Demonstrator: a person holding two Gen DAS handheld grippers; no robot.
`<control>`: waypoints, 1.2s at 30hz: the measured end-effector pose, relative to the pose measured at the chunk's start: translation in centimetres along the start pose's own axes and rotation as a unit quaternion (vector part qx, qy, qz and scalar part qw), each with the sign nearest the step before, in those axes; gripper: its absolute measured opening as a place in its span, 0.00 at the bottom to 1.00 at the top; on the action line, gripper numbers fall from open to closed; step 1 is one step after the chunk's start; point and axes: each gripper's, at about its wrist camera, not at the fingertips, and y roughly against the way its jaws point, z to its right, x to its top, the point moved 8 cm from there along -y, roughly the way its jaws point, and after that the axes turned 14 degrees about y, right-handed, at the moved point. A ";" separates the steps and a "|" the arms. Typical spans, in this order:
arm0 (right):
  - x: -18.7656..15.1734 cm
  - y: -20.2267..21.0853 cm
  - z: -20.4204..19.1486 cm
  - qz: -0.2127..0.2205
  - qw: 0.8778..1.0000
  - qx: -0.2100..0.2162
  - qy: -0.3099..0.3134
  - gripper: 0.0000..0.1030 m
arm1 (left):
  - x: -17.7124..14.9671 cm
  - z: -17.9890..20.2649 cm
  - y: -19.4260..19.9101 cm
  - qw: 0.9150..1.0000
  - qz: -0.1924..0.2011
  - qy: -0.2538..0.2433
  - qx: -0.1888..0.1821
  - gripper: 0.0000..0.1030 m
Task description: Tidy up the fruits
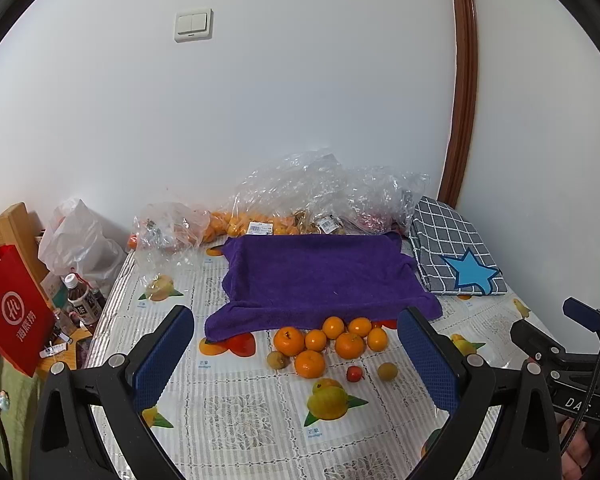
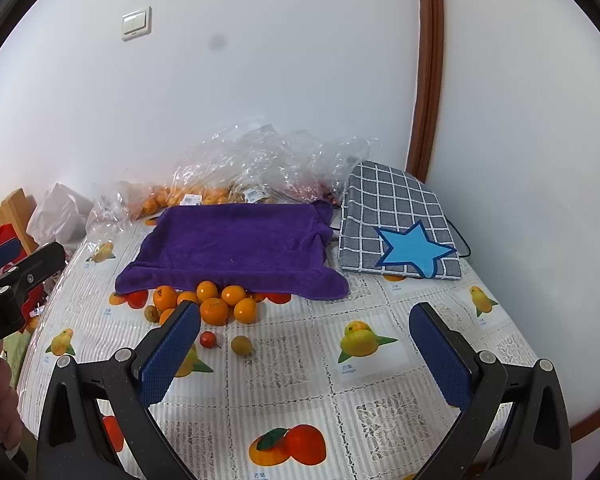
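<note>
The left gripper hangs above the table with jaws wide and nothing between them. Seen through that gap, the oranges lie ahead, about 7 of them, packed together and touching at the near edge of the towel. The towel is draped over something box-shaped, probably the tray meant to take the fruit, though what is under it is hidden. Just nearer the jaws than the pile sit 2 brownish fruits, 1 on either side, and a small red fruit between them, each apart from the others.

The right gripper is also wide open and empty. From it the pile lies ahead and left, beyond its left finger, which hides part of 1 orange. Ahead and right of its jaws lies the checked cushion.

Both grippers look poised to begin; I judge no fruit sorted yet. Round fruit may roll when nudged, so a centred grip matters.
</note>
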 end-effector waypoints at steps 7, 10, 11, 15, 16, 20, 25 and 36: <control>0.1 0.0 0.0 0.000 1.000 -0.001 0.000 1.00 | 0.0 0.0 0.0 1.000 0.000 -0.001 0.000 0.99; 0.1 0.0 0.0 0.000 1.000 -0.001 0.000 1.00 | -0.1 0.0 0.0 1.000 0.000 0.000 0.000 0.99; 0.1 0.0 -0.1 0.000 1.000 -0.001 0.000 1.00 | -0.1 0.0 0.0 1.000 0.000 0.000 0.000 0.99; 0.1 0.1 -0.1 0.000 1.000 -0.001 0.001 1.00 | -0.1 0.0 0.0 1.000 0.000 -0.001 0.000 0.99; 0.1 0.0 -0.1 0.000 1.000 -0.001 0.001 1.00 | -0.1 0.0 0.0 1.000 0.001 -0.001 0.000 0.99; 0.3 0.2 -0.2 0.002 1.000 0.000 0.004 1.00 | -0.1 0.0 0.0 1.000 0.001 -0.001 -0.001 0.99; 0.3 0.3 -0.3 0.002 1.000 0.000 0.005 1.00 | -0.1 0.0 0.0 1.000 0.001 -0.001 0.000 0.99; 0.3 0.3 -0.3 0.004 1.000 0.002 0.006 1.00 | -0.2 -0.1 0.1 1.000 0.001 -0.001 -0.001 0.99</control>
